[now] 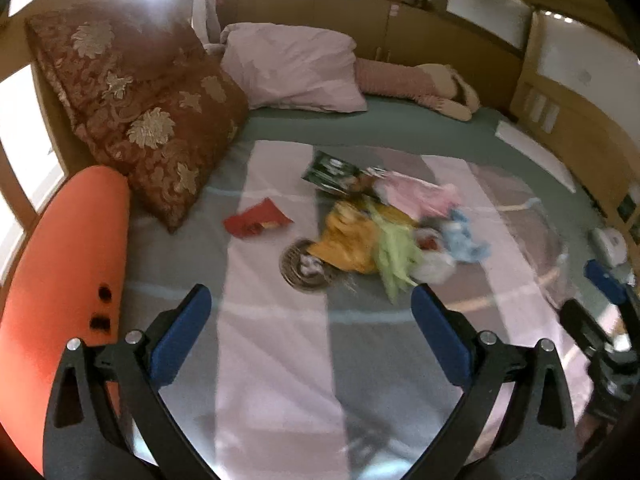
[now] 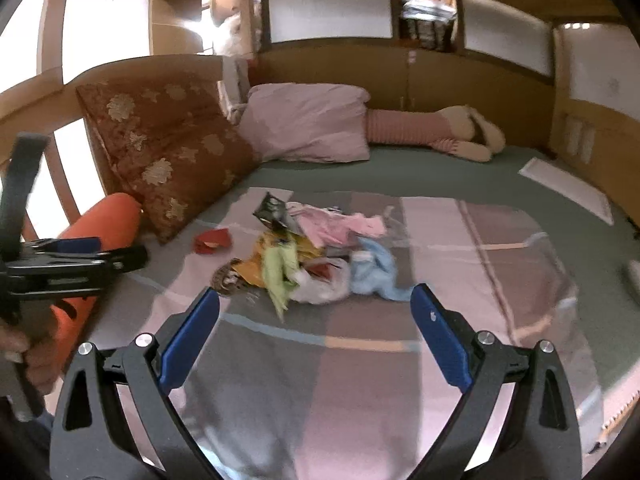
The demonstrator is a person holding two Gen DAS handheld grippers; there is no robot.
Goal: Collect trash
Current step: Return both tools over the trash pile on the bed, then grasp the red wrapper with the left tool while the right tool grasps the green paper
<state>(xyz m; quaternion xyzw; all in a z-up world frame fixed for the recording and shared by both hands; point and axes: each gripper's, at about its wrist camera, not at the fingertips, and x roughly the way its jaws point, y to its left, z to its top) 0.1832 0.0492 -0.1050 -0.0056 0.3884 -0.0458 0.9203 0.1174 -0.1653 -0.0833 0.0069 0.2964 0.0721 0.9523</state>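
A heap of trash lies on the bed: a red wrapper [image 1: 256, 220] [image 2: 212, 240], a dark green packet [image 1: 332, 172] [image 2: 272, 208], yellow [image 1: 348, 240] and light green [image 1: 396, 260] [image 2: 280, 272] wrappers, pink [image 1: 416, 196] [image 2: 340, 224] and blue [image 1: 464, 236] [image 2: 376, 272] pieces, a white bag [image 1: 432, 256] [image 2: 320, 288] and a round brown lid [image 1: 304, 272] [image 2: 226, 280]. My left gripper [image 1: 310, 302] is open and empty, short of the heap. My right gripper [image 2: 316, 304] is open and empty, its fingertips either side of the heap's near edge.
A striped blanket [image 1: 280, 360] [image 2: 360, 380] covers the green bed. A brown floral cushion [image 1: 140, 112] [image 2: 168, 152], an orange bolster [image 1: 64, 280] [image 2: 100, 220], a pink pillow [image 1: 296, 68] [image 2: 308, 124] and a plush rabbit [image 1: 424, 84] [image 2: 448, 132] lie at the head. A wooden frame surrounds the bed.
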